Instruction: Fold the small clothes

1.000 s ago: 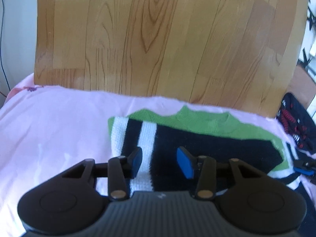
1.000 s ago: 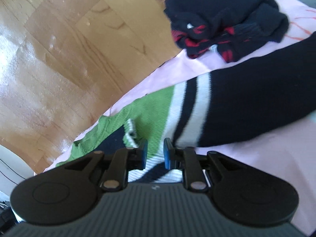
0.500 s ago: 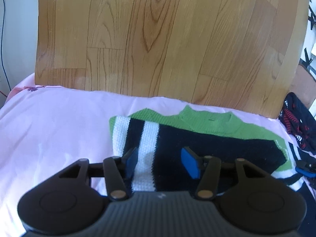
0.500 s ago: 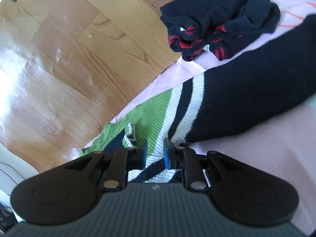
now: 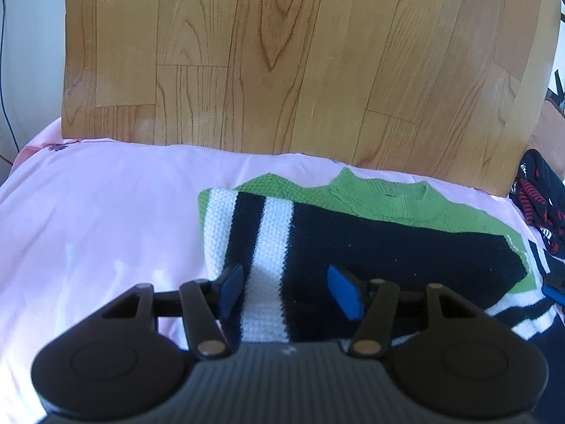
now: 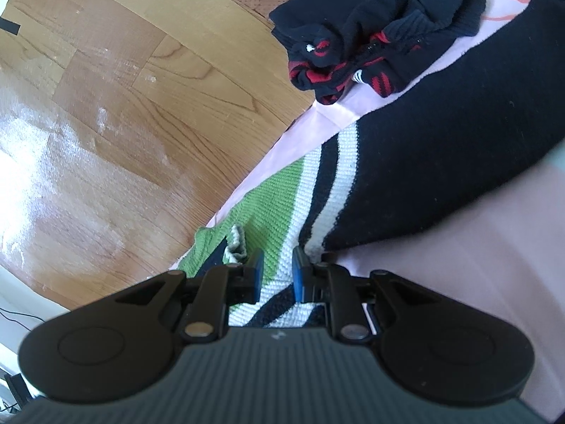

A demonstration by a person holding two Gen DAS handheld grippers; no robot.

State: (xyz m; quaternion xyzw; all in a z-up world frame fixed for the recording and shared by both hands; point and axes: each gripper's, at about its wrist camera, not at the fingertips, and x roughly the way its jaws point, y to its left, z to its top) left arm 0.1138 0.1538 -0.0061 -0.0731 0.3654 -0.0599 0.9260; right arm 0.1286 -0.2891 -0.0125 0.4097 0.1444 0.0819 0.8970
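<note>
The knitted sweater, green, black and white, lies partly folded on the pink sheet, right under both tools. The left gripper hangs above its striped edge; its jaws have just been opening and stand apart, pressing nothing. The right gripper is clenched on a fold of the sweater's striped knit. A dark red-striped garment lies beyond the sweater.
</note>
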